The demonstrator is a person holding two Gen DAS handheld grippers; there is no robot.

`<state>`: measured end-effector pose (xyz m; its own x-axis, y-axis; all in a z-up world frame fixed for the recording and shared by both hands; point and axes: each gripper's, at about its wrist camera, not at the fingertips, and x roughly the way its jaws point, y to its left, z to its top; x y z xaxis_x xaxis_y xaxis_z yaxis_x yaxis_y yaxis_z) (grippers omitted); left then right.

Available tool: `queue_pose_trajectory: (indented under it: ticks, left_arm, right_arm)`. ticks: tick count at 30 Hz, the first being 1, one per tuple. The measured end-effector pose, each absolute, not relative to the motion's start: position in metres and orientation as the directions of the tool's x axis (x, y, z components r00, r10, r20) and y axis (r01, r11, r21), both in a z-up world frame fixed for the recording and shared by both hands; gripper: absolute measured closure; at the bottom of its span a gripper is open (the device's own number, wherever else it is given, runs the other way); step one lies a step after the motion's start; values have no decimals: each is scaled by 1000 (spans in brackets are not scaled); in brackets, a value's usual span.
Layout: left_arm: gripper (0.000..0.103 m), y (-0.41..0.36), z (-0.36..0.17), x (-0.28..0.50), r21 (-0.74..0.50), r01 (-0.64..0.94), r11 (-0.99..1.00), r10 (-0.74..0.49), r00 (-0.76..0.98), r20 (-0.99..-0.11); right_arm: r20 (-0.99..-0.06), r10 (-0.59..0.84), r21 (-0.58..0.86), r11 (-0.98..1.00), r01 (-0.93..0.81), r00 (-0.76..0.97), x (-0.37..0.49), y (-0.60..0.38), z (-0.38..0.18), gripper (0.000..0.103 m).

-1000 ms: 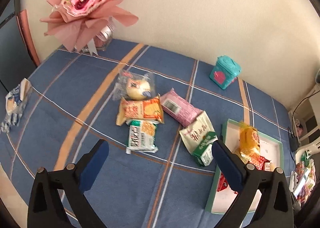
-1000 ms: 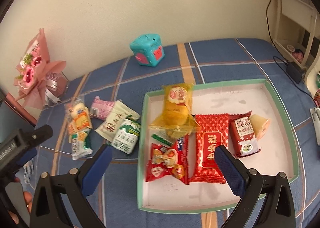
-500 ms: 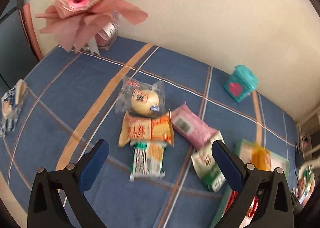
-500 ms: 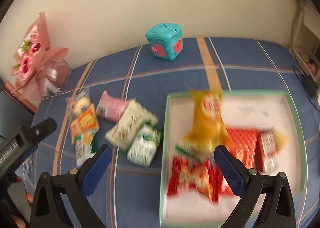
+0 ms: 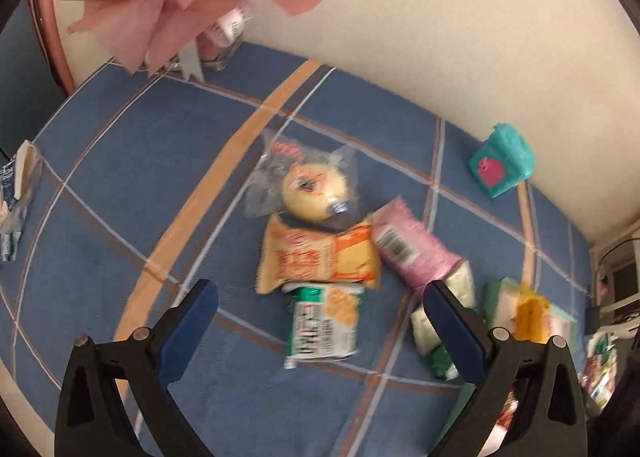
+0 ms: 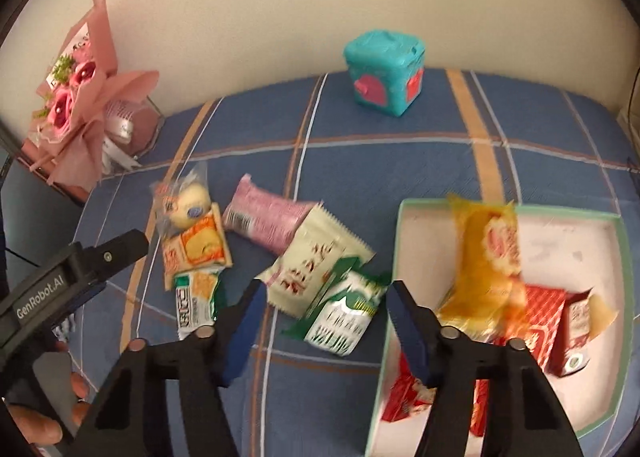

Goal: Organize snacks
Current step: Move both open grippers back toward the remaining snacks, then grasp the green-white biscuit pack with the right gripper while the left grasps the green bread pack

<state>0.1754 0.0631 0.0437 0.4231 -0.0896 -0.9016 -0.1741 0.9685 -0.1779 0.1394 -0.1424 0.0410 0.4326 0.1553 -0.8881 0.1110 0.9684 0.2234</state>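
Your left gripper [image 5: 320,311] is spread wide and empty above the green-and-white cracker packet [image 5: 324,327], which lies on the blue plaid cloth [image 5: 120,177] just below the orange biscuit packet [image 5: 320,257] and the clear-wrapped bun [image 5: 312,193]. Your right gripper [image 6: 326,311] is also parted and empty over the green-and-white wafer packet [image 6: 340,321], which rests against the cream packet [image 6: 308,265] just left of the mint-rimmed tray [image 6: 394,257]. That tray holds the yellow cake packet [image 6: 488,257] and red packets [image 6: 536,317].

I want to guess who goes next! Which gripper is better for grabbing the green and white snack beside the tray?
Probably the right gripper: open, with the green and white snack right between its fingers, beside the tray.
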Motion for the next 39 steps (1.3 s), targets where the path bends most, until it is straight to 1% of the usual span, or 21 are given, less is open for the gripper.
queue_pose_trajectory:
  ticks: [2,4,9,11,12,13,16,18,20,22,24,26,32,36,39]
  left_arm:
    - [2,71,36,176,-164,-191,968,-75,401,-913]
    - [2,80,29,177,-189,-215,958,-93,390,-916]
    - [3,81,6,184,-196,-221,955,-109,352,-930]
    - [11,76,-4,188,-203,-215,955,-124,332,-935]
    - [13,74,-7,189,-204,-211,956,-128,325,-937]
    - [14,71,-11,189,-203,-207,957,-131,318,-939]
    - [14,61,-24,192,-193,-193,962,-132,291,-948]
    - [17,54,-30,194,-192,-184,964,-137,275,-952]
    - [28,48,-36,194,-184,-178,967,-135,258,-957]
    - [32,46,-40,195,-185,-185,965,-137,247,-959]
    - [34,44,-41,195,-178,-185,967,-130,249,-960]
    - [43,43,-39,195,-183,-186,965,-133,255,-958]
    - [43,46,-39,192,-194,-213,958,-136,260,-956]
    - [43,53,-37,188,-199,-231,953,-136,261,-956]
    - [43,52,-37,188,-199,-235,952,-136,259,-956]
  right_arm:
    - [-897,157,222,968,113,414,138,-140,33,41]
    - [-908,171,233,965,120,383,141,-139,21,50]
    - [-923,191,254,955,155,333,145,-142,-1,55]
    - [-930,196,257,952,166,311,147,-143,-10,55]
    - [-934,189,250,952,176,303,148,-144,-14,55]
    - [-940,165,227,956,185,300,149,-145,-16,55]
    - [-938,166,229,956,184,304,150,-148,-16,55]
    - [-939,166,227,957,180,301,150,-149,-16,55]
    - [-941,164,223,958,181,295,151,-149,-16,55]
    - [-943,163,222,958,184,291,154,-148,-17,56]
    - [-943,174,232,955,185,284,155,-148,-17,55]
    - [-941,188,245,951,186,281,157,-148,-19,55]
    - [-918,274,330,929,170,286,158,-145,-18,55]
    - [-918,269,325,932,161,292,159,-141,-17,55]
    - [-931,238,294,938,185,276,160,-142,-22,55]
